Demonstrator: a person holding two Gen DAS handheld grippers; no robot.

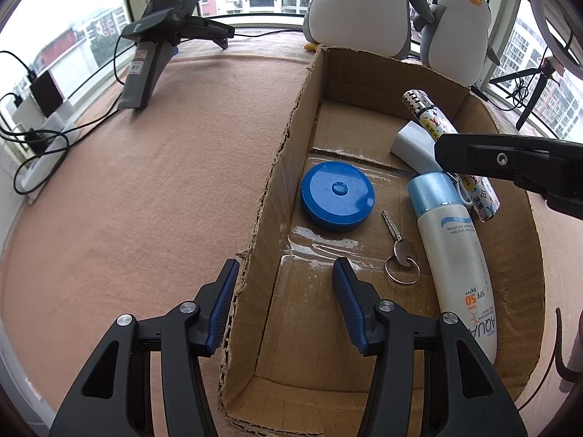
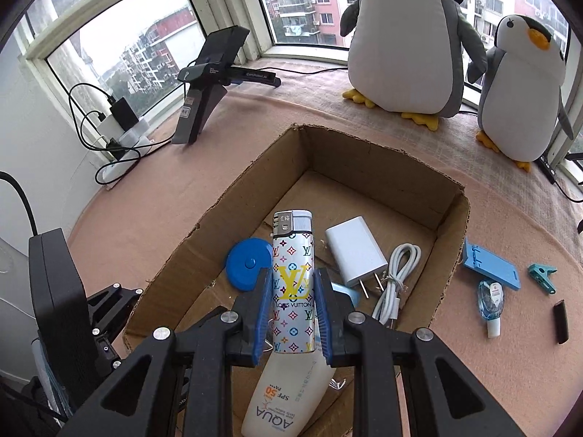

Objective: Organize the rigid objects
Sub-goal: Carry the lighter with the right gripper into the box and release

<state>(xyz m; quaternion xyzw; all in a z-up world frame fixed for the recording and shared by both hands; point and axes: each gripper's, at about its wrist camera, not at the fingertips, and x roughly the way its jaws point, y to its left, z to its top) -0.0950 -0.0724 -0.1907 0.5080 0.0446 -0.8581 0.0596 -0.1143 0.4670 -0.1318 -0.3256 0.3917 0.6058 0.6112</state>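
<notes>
An open cardboard box [image 1: 277, 182] holds a blue round tape measure [image 1: 337, 196], a key on a ring [image 1: 399, 251], a white sunscreen bottle [image 1: 455, 255] and a white charger [image 1: 413, 142]. My right gripper [image 2: 293, 276] is shut on a patterned lighter [image 2: 293, 247]. It holds the lighter inside the box [image 2: 364, 153], above the sunscreen bottle [image 2: 284, 393] and next to the charger [image 2: 355, 251] and a white cable [image 2: 395, 284]. My left gripper [image 1: 286, 280] is open and straddles the box's left wall, holding nothing.
On the cloth right of the box lie a blue phone stand [image 2: 490, 267], a correction tape [image 2: 490, 300], a teal clip [image 2: 543, 276] and a small black piece [image 2: 561, 322]. Two plush penguins [image 2: 408, 36] stand by the window. A black device on a stand [image 2: 207, 87] and cables sit at the left.
</notes>
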